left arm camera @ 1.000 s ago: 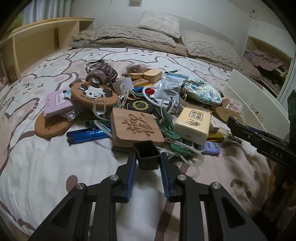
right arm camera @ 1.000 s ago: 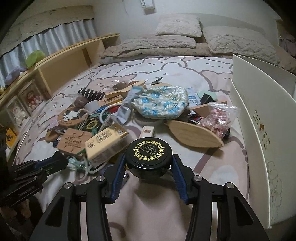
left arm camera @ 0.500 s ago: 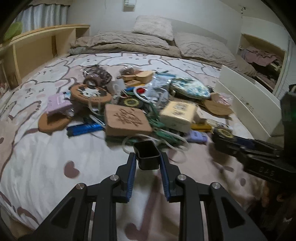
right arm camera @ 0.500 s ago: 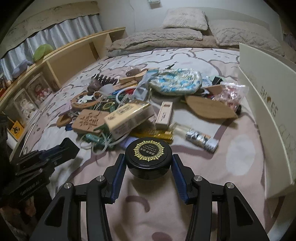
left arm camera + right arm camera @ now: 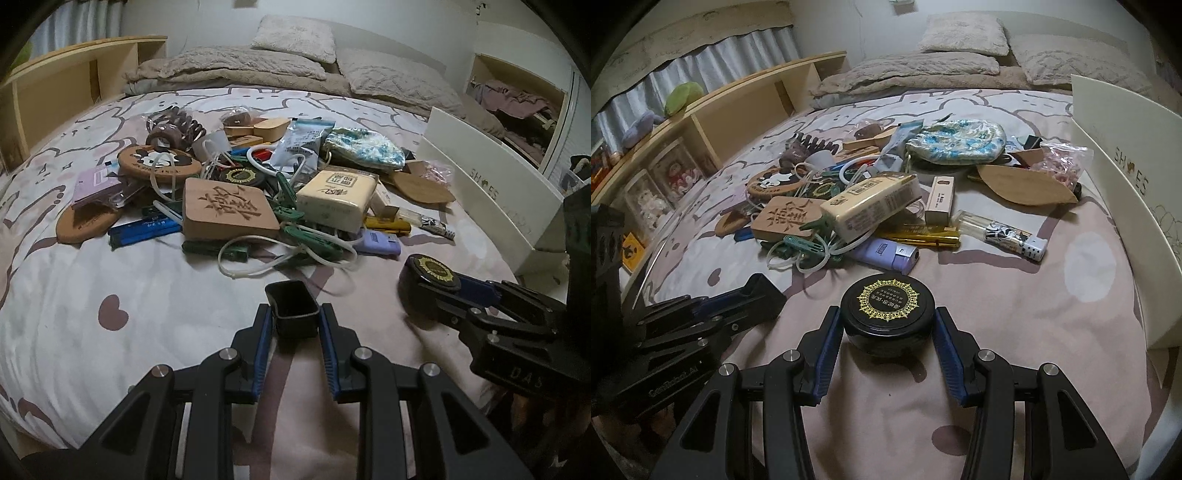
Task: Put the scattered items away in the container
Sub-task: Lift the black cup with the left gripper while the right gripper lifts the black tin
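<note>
Your left tool (image 5: 295,319) pinches a small black cup (image 5: 291,308); your right tool (image 5: 886,328) clamps a round tin (image 5: 886,314). Either could slip before reaching the white box (image 5: 1126,162).

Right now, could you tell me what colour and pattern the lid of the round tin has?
The round tin has a black lid with an ornate gold medallion, clearest in the right wrist view.

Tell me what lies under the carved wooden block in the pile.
Under the carved wooden block, a dark green clip sticks out at its near edge, and a blue lighter and white cord run in beside it. Whatever sits beneath its middle is covered.
</note>
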`<state>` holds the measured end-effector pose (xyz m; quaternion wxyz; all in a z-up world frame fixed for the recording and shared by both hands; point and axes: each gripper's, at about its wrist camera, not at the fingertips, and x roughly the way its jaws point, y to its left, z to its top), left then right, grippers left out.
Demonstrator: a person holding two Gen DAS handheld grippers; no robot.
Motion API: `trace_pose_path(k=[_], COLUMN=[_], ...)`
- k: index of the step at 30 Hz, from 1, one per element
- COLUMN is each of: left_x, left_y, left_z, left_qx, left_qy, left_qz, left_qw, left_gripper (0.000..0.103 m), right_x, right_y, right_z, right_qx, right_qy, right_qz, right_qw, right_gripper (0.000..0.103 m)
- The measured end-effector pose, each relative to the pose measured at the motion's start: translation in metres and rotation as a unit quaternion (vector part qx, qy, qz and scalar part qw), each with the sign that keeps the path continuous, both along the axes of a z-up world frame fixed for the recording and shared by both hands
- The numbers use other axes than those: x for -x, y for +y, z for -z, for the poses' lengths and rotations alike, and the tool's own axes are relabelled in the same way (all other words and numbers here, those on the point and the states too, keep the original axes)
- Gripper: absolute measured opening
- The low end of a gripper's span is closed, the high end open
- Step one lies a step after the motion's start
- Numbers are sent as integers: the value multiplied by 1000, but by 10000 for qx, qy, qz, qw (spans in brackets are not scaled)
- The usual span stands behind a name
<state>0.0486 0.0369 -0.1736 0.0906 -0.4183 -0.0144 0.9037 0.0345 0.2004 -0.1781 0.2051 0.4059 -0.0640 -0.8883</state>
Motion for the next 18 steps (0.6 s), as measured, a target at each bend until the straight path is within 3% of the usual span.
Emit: trace_pose_path(k=[5,18], left_x=[1,2], left_y=[0,0], left_z=[1,-11], left_qx=[8,-79], left_qy=[-16,81], left_qz=[-1,-5], left_qw=[10000,9999], left_gripper=[26,26], right_x=[3,-7], right_y=[1,-7], right_z=[3,-16], right_qx=[95,-95], right_qy=[-105,182], right_qz=[37,-81], right_qw=[9999,9998], right_gripper=[50,50])
